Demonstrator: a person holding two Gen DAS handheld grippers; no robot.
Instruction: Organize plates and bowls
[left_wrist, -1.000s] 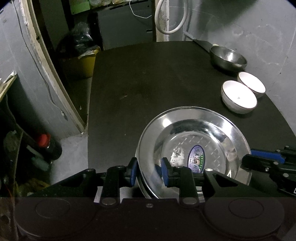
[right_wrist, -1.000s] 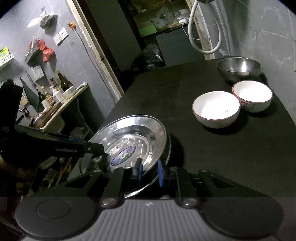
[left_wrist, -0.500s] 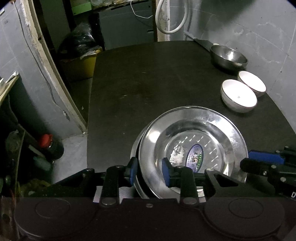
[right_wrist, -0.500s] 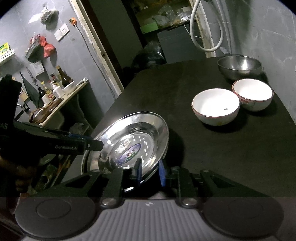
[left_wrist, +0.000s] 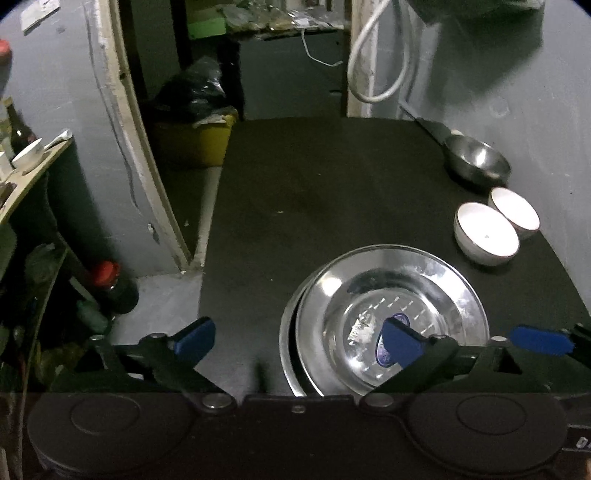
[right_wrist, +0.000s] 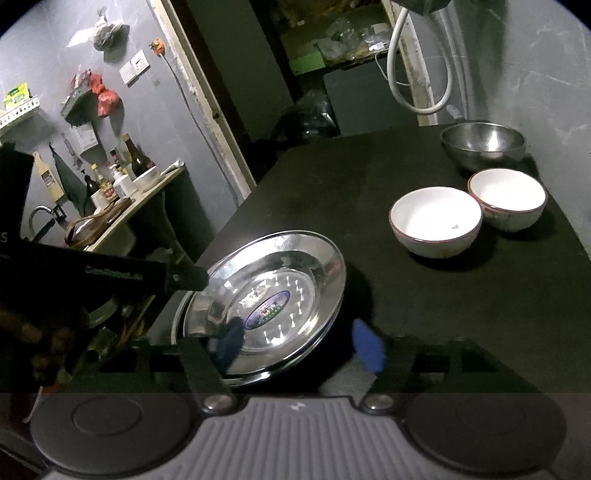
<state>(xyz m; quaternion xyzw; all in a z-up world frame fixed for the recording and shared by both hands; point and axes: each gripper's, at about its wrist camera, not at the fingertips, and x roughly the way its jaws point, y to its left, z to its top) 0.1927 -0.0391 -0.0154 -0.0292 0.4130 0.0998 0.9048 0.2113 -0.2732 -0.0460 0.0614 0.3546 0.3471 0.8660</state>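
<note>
Two steel plates (left_wrist: 391, 295) lie stacked at the near edge of the black table (left_wrist: 314, 206); the top one (right_wrist: 273, 295) has a blue label in its middle. My left gripper (left_wrist: 297, 341) straddles the stack's left rim, jaws opening, and neither pad touches it. My right gripper (right_wrist: 298, 343) is opening around the near right rim, its pads clear of the metal. One right pad (left_wrist: 539, 339) shows in the left wrist view, and a left finger (right_wrist: 177, 277) shows in the right wrist view. Two white bowls (right_wrist: 436, 221) (right_wrist: 508, 197) and a steel bowl (right_wrist: 484, 146) stand by the wall.
The table's left edge drops to the floor, where a red-capped bottle (left_wrist: 110, 280) and a yellow bin (left_wrist: 199, 144) stand. A side counter with bottles (right_wrist: 122, 184) is further left. A white hose (left_wrist: 373, 74) hangs on the far wall.
Both grippers were shut on the top plate's rim and have let go, their jaws now spread wide. The plate has come down from its tilt onto the lower plate.
</note>
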